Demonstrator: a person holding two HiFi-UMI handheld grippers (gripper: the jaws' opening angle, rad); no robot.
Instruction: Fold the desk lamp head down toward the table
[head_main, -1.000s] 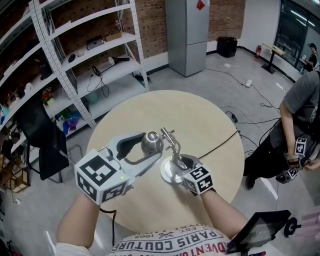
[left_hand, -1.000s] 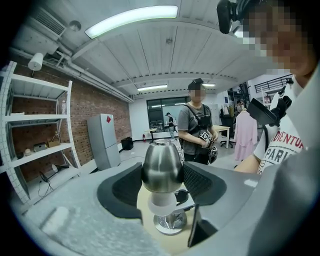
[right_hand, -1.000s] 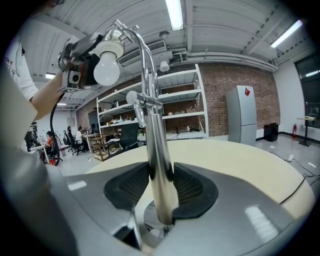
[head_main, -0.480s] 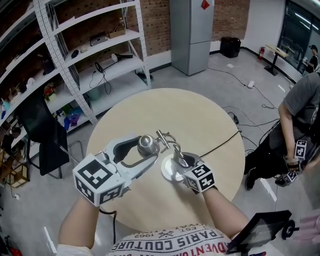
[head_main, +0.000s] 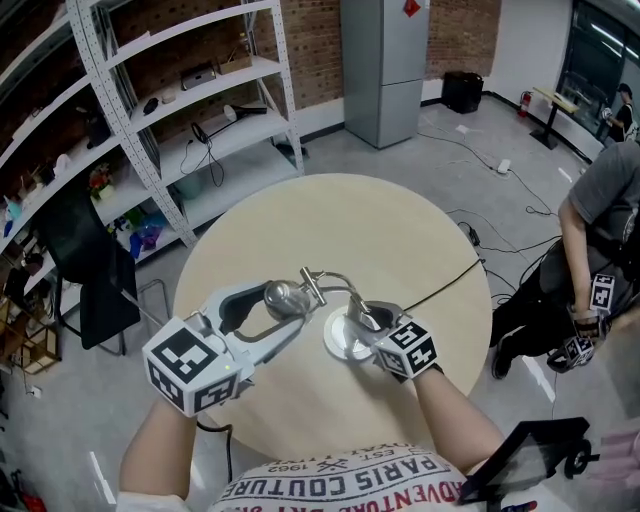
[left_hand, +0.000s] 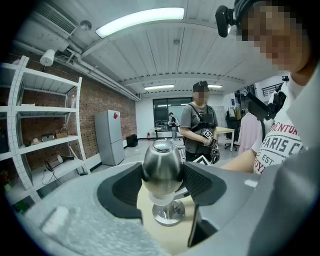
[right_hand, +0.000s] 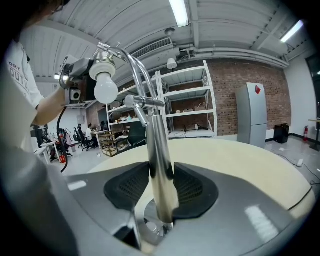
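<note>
A chrome desk lamp stands on the round beige table (head_main: 400, 230). Its round base (head_main: 340, 340) sits near the table's front. My left gripper (head_main: 277, 303) is shut on the egg-shaped metal lamp head (head_main: 283, 296) (left_hand: 161, 166), which is held left of the base. The bent arm (head_main: 335, 281) runs from the head to the upright post. My right gripper (head_main: 366, 321) (right_hand: 161, 187) is shut on that post (right_hand: 159, 165) just above the base. In the right gripper view the white bulb (right_hand: 105, 87) points downward, high on the left.
The lamp's black cord (head_main: 450, 277) runs off the table's right edge. Metal shelving (head_main: 170, 120) stands beyond the table at left, a grey cabinet (head_main: 385, 60) behind. A person (head_main: 590, 260) stands at the right, close to the table.
My left gripper has carried the lamp head leftward and toward me, lower over the table, and the arm has swung with it. The right gripper still holds the post.
</note>
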